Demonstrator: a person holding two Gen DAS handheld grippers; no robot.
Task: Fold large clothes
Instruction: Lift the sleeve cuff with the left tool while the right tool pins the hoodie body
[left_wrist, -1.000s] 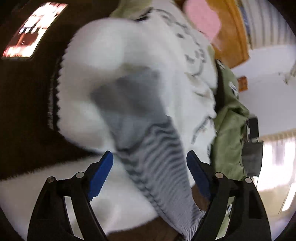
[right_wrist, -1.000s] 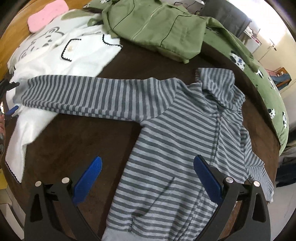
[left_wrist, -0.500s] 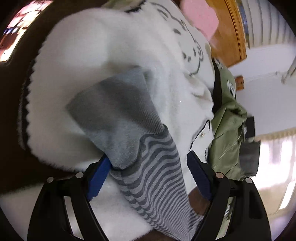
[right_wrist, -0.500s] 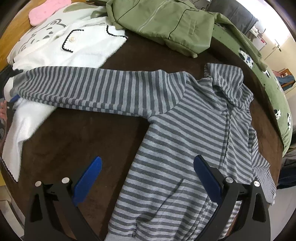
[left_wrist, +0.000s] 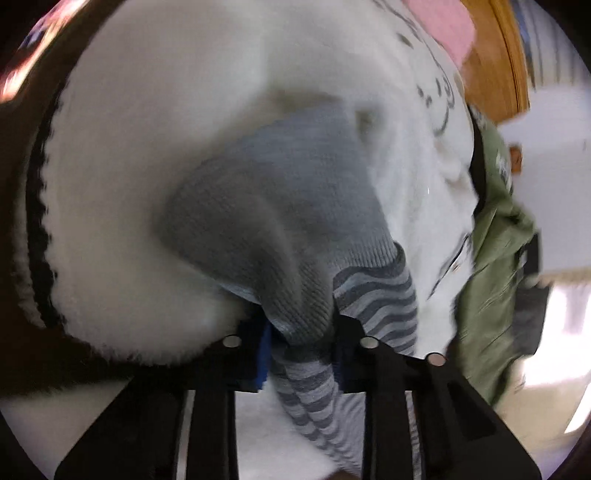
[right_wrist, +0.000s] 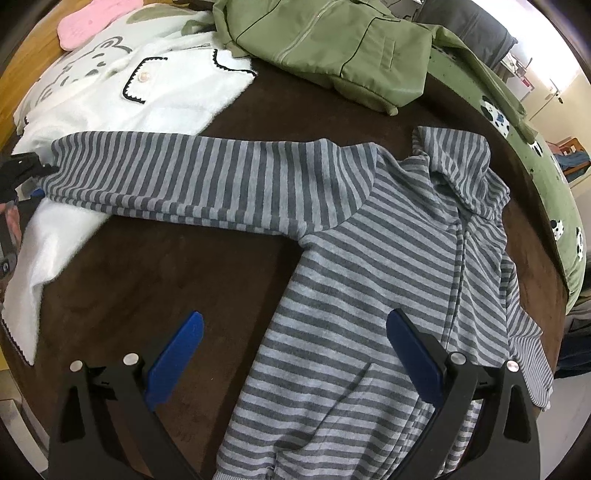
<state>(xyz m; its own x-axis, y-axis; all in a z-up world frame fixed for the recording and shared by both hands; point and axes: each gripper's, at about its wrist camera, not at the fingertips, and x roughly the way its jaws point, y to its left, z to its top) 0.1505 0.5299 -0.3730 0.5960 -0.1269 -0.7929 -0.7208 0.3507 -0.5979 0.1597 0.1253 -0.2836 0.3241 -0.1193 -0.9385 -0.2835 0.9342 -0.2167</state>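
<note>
Left wrist view first: my left gripper (left_wrist: 301, 354) has its jaws just drawn narrow onto the plain grey ribbed cuff (left_wrist: 280, 210) of the striped hoodie (right_wrist: 388, 295), and the knit is pinched between the blue pads where cuff meets stripes, so I read that as a hold on the sleeve end. From the right wrist view the sleeve (right_wrist: 207, 181) runs long and nearly straight across the dark brown table (right_wrist: 155, 280), from that cuff at the far left edge to the shoulder at centre; its long axis lies crosswise to my right gripper (right_wrist: 295, 358), whose jaws stand wide and empty above the hoodie's lower body. The coming fold, I judge, turns on this: the body lies to the right of the held cuff, along the sleeve's own line, so the left hand is the one placed to carry it inward. The hoodie is soft, thick, two-tone grey fleece with a front zip and rumpled hood. Under the cuff sits a fluffy white cardigan (right_wrist: 122, 96) with black scalloped trim; a smooth olive jacket (right_wrist: 332, 48) lies beyond.
</note>
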